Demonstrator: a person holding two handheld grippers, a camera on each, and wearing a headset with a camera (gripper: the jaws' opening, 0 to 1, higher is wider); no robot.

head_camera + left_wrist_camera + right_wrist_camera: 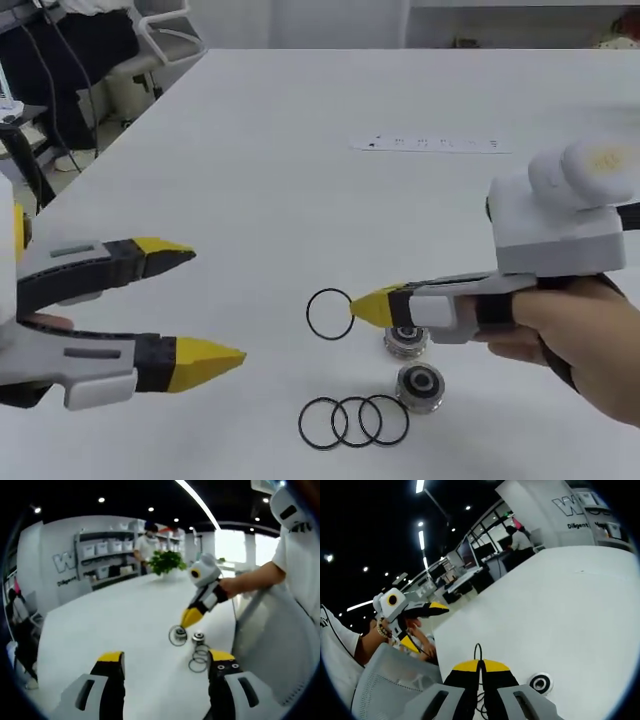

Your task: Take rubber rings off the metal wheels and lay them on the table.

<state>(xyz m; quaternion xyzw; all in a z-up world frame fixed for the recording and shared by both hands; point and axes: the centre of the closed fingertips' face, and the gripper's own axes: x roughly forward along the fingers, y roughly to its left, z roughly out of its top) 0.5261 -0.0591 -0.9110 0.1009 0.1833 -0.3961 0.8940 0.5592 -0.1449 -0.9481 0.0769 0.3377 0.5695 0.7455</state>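
Note:
My right gripper is shut on a black rubber ring, which hangs from its yellow tips just over the white table. In the right gripper view the ring shows edge-on ahead of the closed jaws. One metal wheel sits right under that gripper, and a second wheel stands nearer to me. Three loose rings lie overlapping in a row in front of the wheels. My left gripper is open off to the left, holding nothing.
A flat white strip lies farther back on the table. Chairs stand past the table's left edge. Shelves and a person are far behind, with a green plant on the far end.

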